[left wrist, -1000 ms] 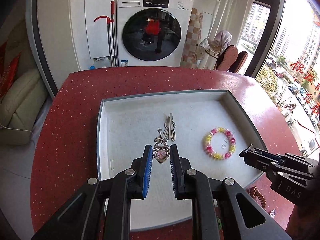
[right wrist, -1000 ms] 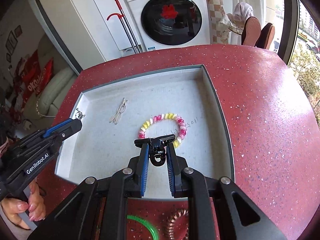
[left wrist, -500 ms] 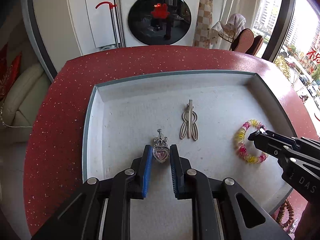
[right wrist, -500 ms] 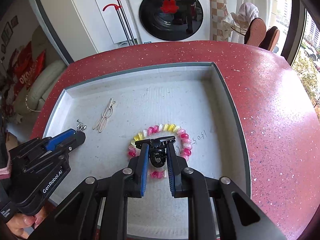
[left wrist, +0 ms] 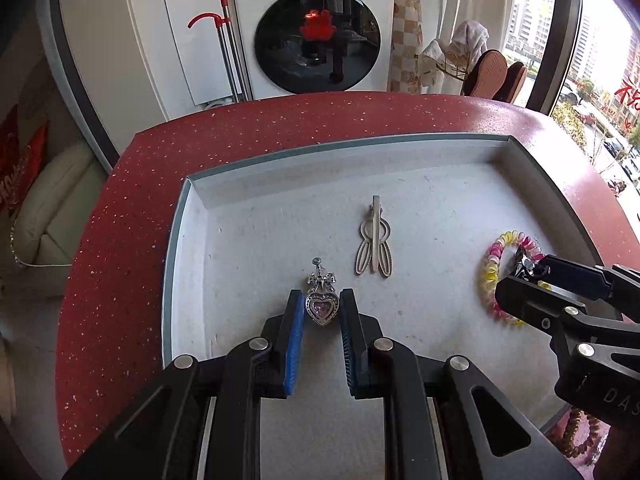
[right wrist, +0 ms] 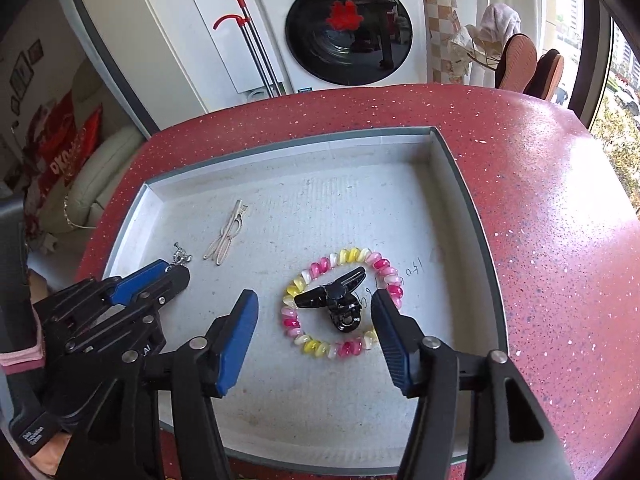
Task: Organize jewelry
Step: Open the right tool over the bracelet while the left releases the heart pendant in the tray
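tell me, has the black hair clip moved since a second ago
Yes: the black hair clip left the right tongs, which just opened, and lies inside the bead bracelet.

right gripper [right wrist: 314,312] jaws just opened wide; black claw clip [right wrist: 334,298], clamped between them a second ago, now lying free on tray [right wrist: 452,168] floor inside ring of pink-and-yellow bracelet [right wrist: 344,350], pads clear of it. left gripper [left wrist: 320,312] lowered toward tray, heart pendant [left wrist: 320,308] between its pads now close above the floor; hair clip [left wrist: 374,240] larger in left view.
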Demonstrator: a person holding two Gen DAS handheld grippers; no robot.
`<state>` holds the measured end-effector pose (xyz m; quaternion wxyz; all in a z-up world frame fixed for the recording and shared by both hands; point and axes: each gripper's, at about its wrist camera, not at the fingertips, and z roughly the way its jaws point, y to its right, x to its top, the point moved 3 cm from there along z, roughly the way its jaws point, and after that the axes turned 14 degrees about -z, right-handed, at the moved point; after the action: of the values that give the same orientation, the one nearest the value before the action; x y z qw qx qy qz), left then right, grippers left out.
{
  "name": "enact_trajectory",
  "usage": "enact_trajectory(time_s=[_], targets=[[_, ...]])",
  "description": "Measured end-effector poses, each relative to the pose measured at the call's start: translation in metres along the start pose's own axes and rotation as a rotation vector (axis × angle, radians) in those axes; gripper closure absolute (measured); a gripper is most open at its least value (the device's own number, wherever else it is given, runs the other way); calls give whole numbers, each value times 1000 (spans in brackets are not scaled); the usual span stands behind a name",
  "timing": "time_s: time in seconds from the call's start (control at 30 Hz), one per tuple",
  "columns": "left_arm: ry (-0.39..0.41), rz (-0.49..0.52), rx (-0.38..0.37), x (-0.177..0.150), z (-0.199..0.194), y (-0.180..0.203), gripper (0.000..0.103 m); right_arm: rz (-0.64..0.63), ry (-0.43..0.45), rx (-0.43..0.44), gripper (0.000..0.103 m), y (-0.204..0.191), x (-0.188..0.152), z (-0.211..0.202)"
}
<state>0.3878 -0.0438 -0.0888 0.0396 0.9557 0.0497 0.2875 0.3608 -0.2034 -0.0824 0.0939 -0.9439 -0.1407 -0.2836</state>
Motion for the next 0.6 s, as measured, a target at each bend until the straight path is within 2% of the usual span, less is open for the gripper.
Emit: enact_trajectory(time_s=[0.1, 0.17, 0.23, 0.27, 0.3, 0.33, 0.4, 0.53, 0.6], targets=[[8, -6, 0, 0, -2, 0, 67, 31, 19, 14, 37, 4, 2, -6], [5, -9, -3, 0, -2, -2, 67, 51, 31, 24, 29, 6, 2, -10], [7, -6, -2, 1, -2, -2, 65, 59, 40, 27, 28, 7, 2, -13], [10, -3, 0, 1, -3, -2, 37, 58, 42, 24, 28, 6, 2, -14], [13, -2, 3, 1, -4, -1, 16, 56, 44, 22, 28, 5, 1, -15], [34, -6, 7, 1, -8, -1, 0, 53, 46, 21, 28, 4, 1, -16], [80, 6, 5, 1, -16, 2, 0, 52, 51, 20, 28, 2, 1, -18], [86, 18, 3, 4, -22, 5, 0, 73, 73, 38, 28, 3, 3, -26], [100, 5, -5, 6, -29, 3, 0, 86, 93, 46, 18, 3, 3, -32]])
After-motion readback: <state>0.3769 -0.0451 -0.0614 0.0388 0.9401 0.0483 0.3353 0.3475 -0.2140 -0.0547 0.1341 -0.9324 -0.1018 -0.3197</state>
